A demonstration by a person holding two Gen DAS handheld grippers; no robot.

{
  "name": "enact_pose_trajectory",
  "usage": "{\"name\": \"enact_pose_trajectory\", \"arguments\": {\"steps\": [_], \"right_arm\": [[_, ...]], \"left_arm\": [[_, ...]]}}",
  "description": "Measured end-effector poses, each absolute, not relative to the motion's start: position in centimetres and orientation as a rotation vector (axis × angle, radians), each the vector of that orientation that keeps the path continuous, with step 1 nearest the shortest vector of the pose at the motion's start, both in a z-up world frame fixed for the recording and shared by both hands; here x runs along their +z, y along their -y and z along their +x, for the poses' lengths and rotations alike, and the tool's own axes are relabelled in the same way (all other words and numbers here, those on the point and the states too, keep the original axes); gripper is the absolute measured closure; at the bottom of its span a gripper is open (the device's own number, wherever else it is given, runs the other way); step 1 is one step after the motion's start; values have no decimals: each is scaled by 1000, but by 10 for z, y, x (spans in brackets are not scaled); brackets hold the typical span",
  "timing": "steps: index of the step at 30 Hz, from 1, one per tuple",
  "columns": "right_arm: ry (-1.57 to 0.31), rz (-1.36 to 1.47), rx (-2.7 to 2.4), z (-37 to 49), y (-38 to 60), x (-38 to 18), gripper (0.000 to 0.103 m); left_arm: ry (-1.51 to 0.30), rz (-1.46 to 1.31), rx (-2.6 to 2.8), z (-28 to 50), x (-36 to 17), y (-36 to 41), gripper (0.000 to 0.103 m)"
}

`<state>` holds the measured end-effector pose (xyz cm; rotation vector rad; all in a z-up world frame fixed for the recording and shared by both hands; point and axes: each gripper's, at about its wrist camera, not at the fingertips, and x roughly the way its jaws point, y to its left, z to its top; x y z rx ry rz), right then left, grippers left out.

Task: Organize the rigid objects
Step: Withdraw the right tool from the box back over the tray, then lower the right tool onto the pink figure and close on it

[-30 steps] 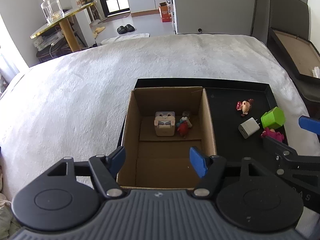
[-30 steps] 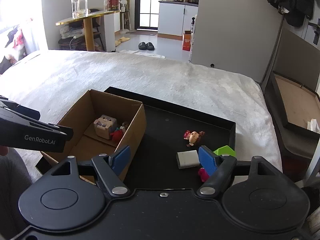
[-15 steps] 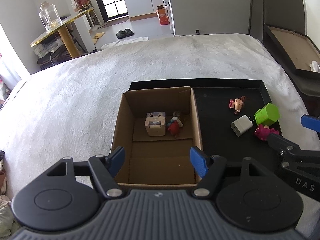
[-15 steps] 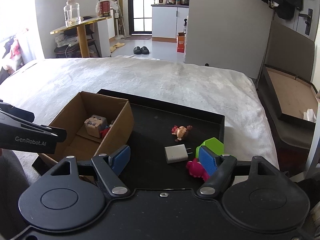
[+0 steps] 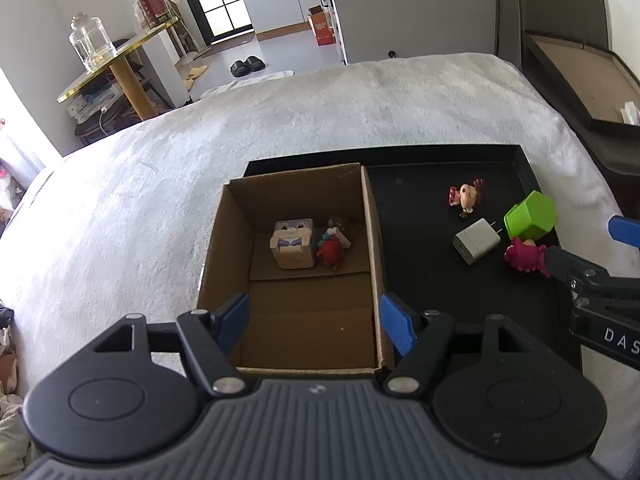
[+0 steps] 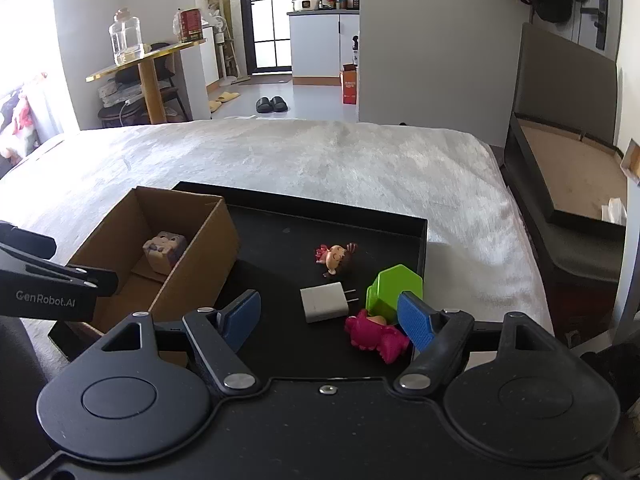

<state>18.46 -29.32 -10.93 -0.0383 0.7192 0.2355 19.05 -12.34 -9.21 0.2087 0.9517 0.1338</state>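
Both spread, pinching nothing. Right tool [image 6: 328, 320] poised low over the black tray [image 6: 420, 240] on the bed, jaws bracketing the white charger [image 6: 324, 302] and pink toy [image 6: 376, 336], green block [image 6: 394, 288] just behind, likely lining up a pick. Left tool [image 5: 314, 322] over the cardboard box's [image 5: 370, 240] near end, at the tray's left, apparently just waiting; cube figure [image 5: 292, 242] and red figure [image 5: 330, 250] already inside. Doll [image 6: 336, 256] farther back, loose.

Two toys [image 5: 292, 243] are seen in one box [image 5: 224, 240]; three toys [image 6: 337, 257], one charger [image 6: 323, 302] on one tray [image 6: 420, 248].
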Motion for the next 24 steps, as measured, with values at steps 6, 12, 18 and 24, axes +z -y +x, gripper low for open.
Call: {"name": "enact_pose_trajectory", "arguments": {"steps": [6, 12, 18, 24], "right_arm": [[-728, -19, 234, 193, 303, -121, 28], [-734, -22, 247, 203, 307, -132, 28], [-746, 33, 247, 215, 316, -149, 30], [-773, 55, 244, 221, 323, -168, 36]], "left_arm": [[-954, 229, 140, 197, -97, 131, 32], [-948, 230, 131, 204, -101, 138, 32], [-948, 256, 143, 215, -113, 144, 32], [-958, 283, 142, 228, -127, 154, 33]]}}
